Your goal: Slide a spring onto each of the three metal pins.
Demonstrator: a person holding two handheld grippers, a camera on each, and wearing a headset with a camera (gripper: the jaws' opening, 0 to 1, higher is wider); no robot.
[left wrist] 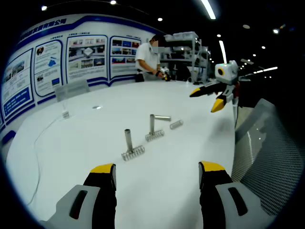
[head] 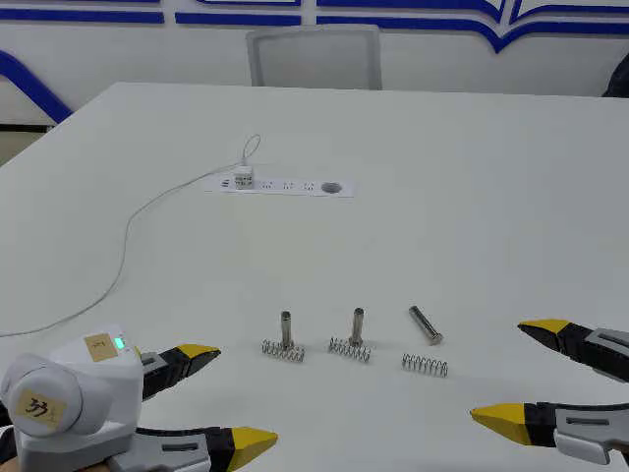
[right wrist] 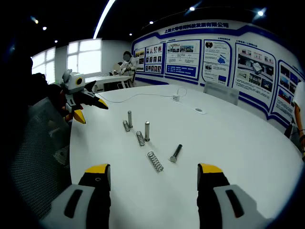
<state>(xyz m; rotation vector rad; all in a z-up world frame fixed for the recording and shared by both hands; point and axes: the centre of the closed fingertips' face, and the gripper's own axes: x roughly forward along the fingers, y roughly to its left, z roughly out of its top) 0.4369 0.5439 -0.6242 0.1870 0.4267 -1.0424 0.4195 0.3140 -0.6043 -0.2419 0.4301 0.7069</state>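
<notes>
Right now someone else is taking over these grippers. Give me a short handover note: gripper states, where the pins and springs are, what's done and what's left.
Left gripper: open, holding nothing, at the near left of the table.
Right gripper: open, holding nothing, at the near right.
Pins: the left pin and middle pin stand upright; the right pin lies on its side.
Springs: the left spring, middle spring and right spring lie flat, one in front of each pin.
Done: nothing yet; no spring is on a pin.
Left: all three springs.
</notes>
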